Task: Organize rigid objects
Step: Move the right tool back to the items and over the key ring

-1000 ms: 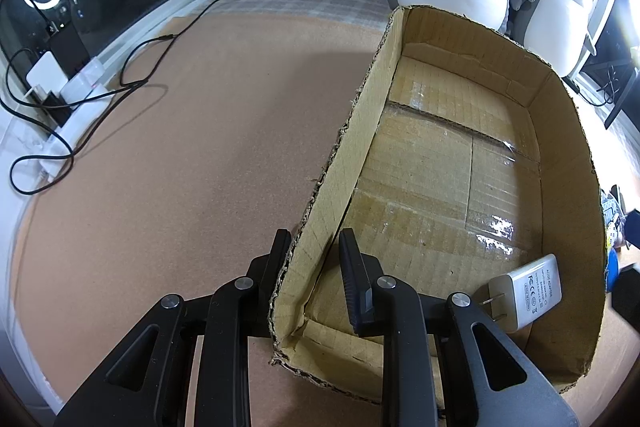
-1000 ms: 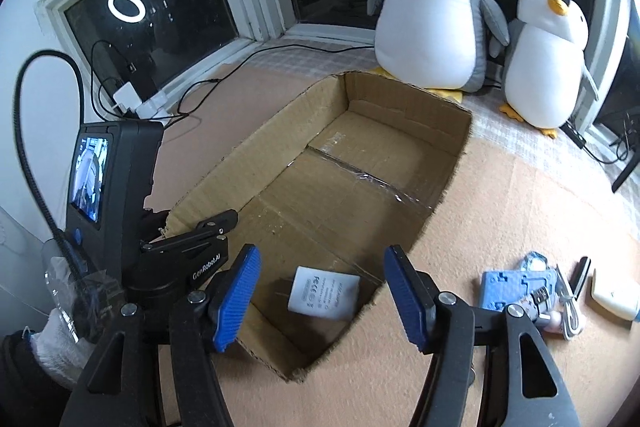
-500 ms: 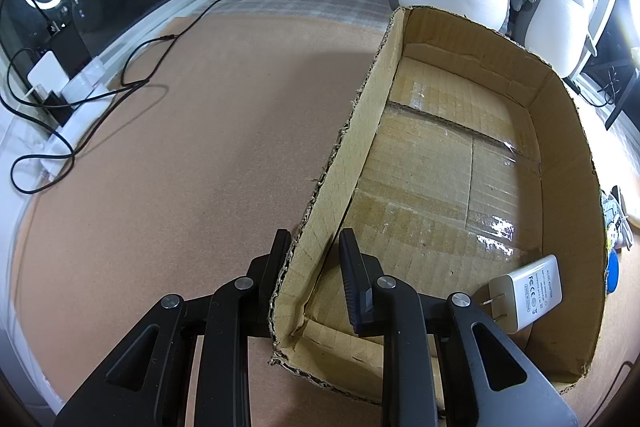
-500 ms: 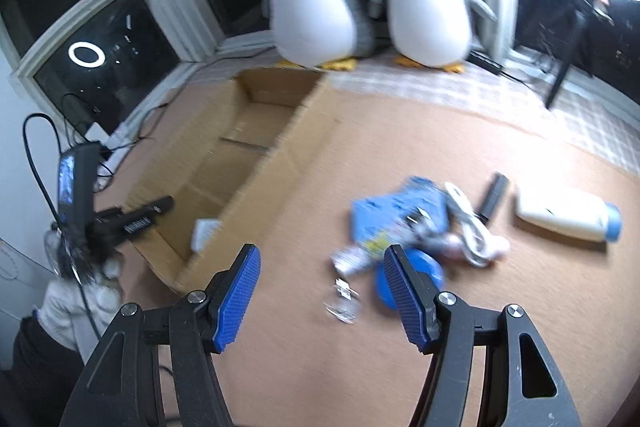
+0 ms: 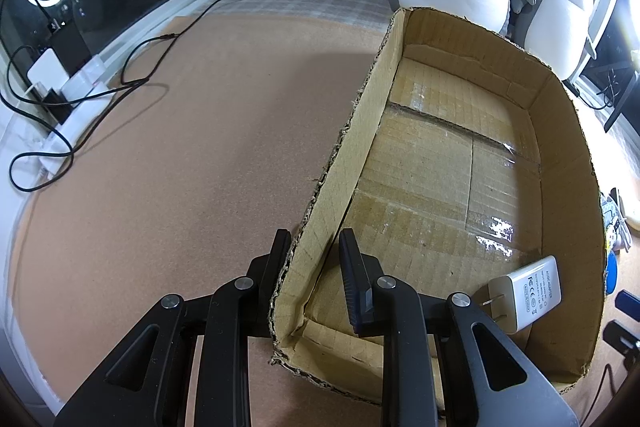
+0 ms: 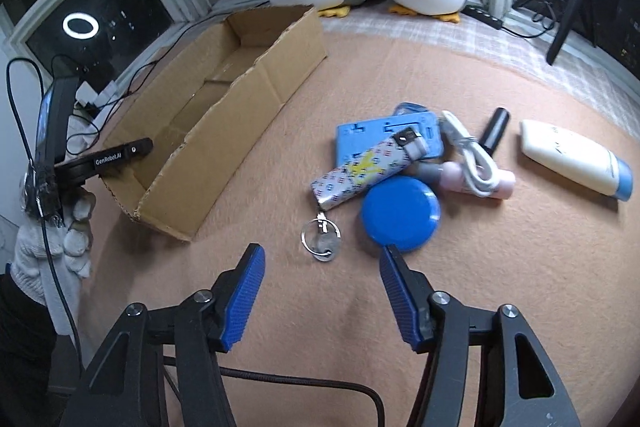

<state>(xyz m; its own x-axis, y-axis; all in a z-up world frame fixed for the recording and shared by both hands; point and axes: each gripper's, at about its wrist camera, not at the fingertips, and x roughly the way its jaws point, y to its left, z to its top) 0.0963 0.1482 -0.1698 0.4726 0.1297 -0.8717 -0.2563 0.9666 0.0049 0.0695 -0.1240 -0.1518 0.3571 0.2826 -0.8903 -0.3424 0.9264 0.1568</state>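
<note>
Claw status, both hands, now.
Left claw: shut on the brown cardboard box's side wall.
Right claw: open, holding nothing, jaws just closing.

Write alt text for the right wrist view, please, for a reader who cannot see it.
An open right gripper with blue pads hangs over a tan mat beside a keyring, a blue round disc and other small items. To the left, a gloved hand holds the left gripper on a cardboard box.

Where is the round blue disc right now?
In the right wrist view, the round blue disc lies on the tan mat right of centre, just below the patterned keychain case, ahead of the right gripper.
</note>
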